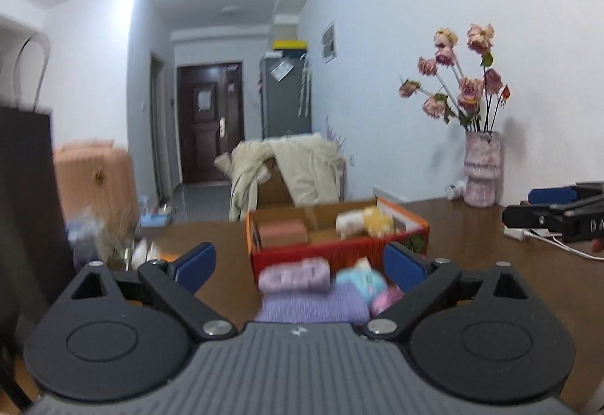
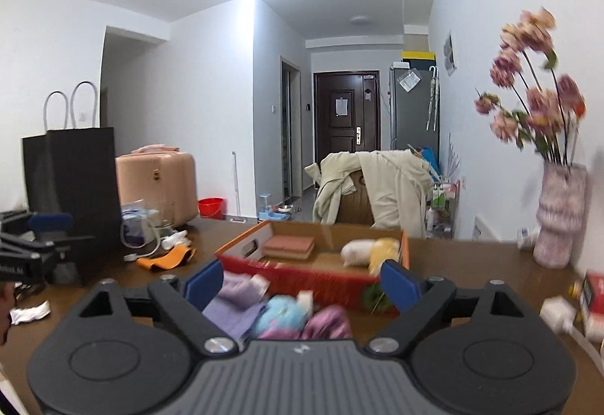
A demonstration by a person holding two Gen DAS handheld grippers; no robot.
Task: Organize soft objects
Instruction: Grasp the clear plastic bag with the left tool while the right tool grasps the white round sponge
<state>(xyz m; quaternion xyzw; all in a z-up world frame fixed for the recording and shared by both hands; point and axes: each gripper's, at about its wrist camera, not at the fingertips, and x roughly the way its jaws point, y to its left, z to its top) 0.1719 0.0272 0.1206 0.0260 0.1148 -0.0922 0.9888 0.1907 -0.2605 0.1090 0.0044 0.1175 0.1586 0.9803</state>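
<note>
- Left gripper: spread wide, nothing between the blue pads, aimed over a brown wooden table at a small heap of soft things.
- Right gripper: likewise spread wide and empty, aimed at the same heap from a little to one side.
- Heap just short of both grippers, blurred: a folded lilac cloth lowest, a lilac knitted piece on its far edge, a light blue plush toy beside that, a pink soft item at the near right.
- Orange-and-red cardboard box open-topped, standing directly behind the heap, apparently touching it.
- Already inside the box: a folded brick-red cloth at one end, a white and yellow plush at the other, bare cardboard floor between.
- Something green low against the box front; too blurred to name.
- Off to the side by the wall: a pink vase of dried roses, well clear of the work.
- Step judged in hand: approach to the loose heap, no pick begun.
- Next move judged to call for: one item singled out, probably the blue plush or the knitted piece on top; pads brought either side and closed gently; then a lift over the box wall into the bare middle, without dragging the neighbours along.
</note>
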